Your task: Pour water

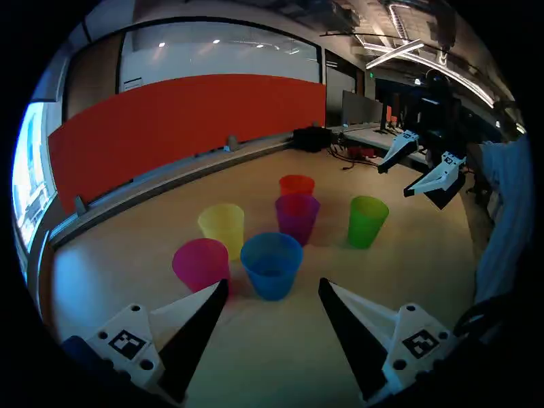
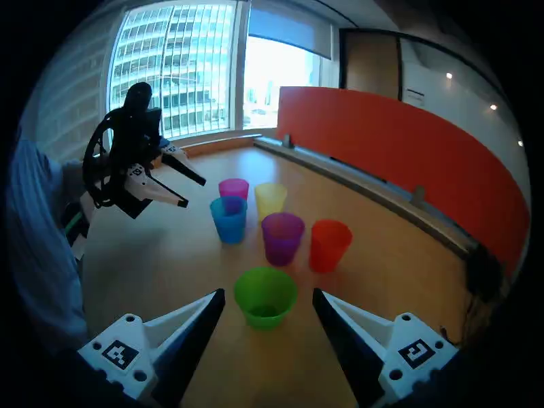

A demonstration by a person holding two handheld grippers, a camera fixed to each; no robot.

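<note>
Six plastic cups stand grouped on the wooden table (image 1: 421,258). In the left gripper view the blue cup (image 1: 272,264) is nearest, just ahead of my open left gripper (image 1: 272,292), with a pink cup (image 1: 200,264), yellow cup (image 1: 222,228), purple cup (image 1: 297,216), red cup (image 1: 296,184) and green cup (image 1: 367,219) around it. In the right gripper view the green cup (image 2: 265,296) stands just ahead of the open right gripper (image 2: 267,292), untouched. Behind it are the purple cup (image 2: 282,236), red cup (image 2: 330,243) and blue cup (image 2: 229,217). Whether any cup holds water is unclear.
A red partition (image 1: 190,126) runs along the table's far edge. A black bag (image 1: 313,138) and cables lie at the far end. A person's blue sleeve (image 1: 503,217) is at the right. The left gripper (image 2: 195,192) hovers open beside the blue cup; the right gripper (image 1: 393,182) hangs above the green cup.
</note>
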